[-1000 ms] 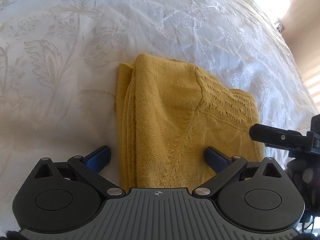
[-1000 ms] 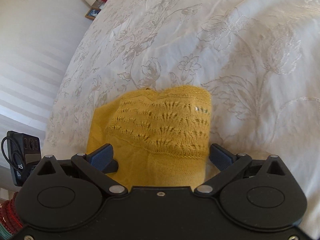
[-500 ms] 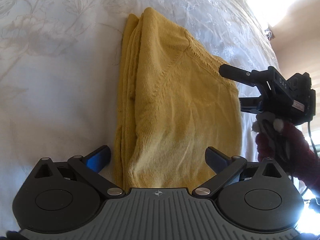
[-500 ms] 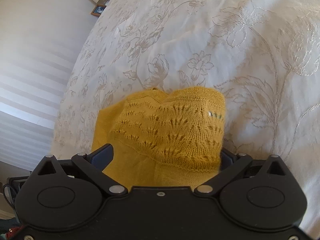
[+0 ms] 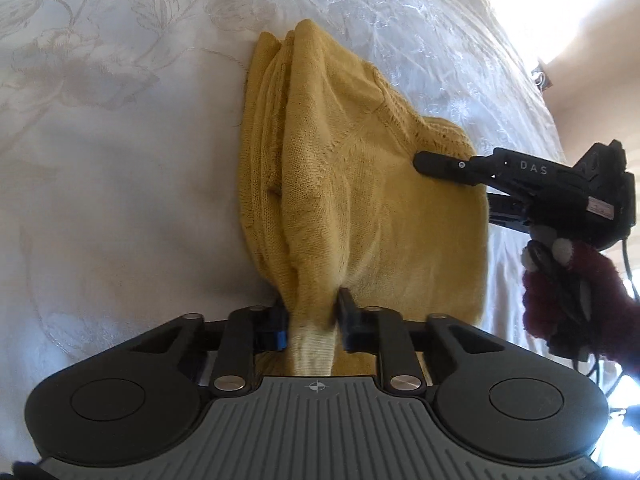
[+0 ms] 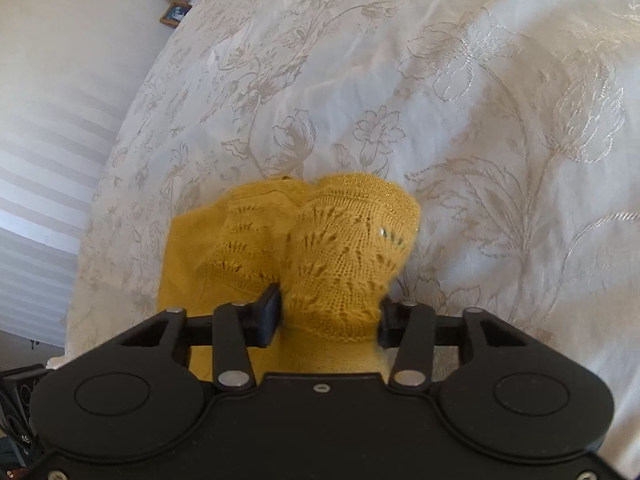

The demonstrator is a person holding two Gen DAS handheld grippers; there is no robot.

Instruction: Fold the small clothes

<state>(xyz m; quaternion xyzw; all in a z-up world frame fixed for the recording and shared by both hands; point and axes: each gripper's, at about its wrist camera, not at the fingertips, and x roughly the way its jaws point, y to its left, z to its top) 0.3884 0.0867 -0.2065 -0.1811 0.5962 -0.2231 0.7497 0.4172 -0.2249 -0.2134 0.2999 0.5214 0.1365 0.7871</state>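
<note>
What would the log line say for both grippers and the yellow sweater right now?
left gripper: closing, fingers pinching yellow sweater edge | right gripper: closing on lacy part | sweater: part-folded on white bedspread

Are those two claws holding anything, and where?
Both are closing on the yellow knit top: left gripper bunches its plain near edge, right gripper its lacy end.

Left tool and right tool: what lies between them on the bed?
Only the yellow knitted garment, seen in the left wrist view; the left tool and right tool are closing on it.
</note>
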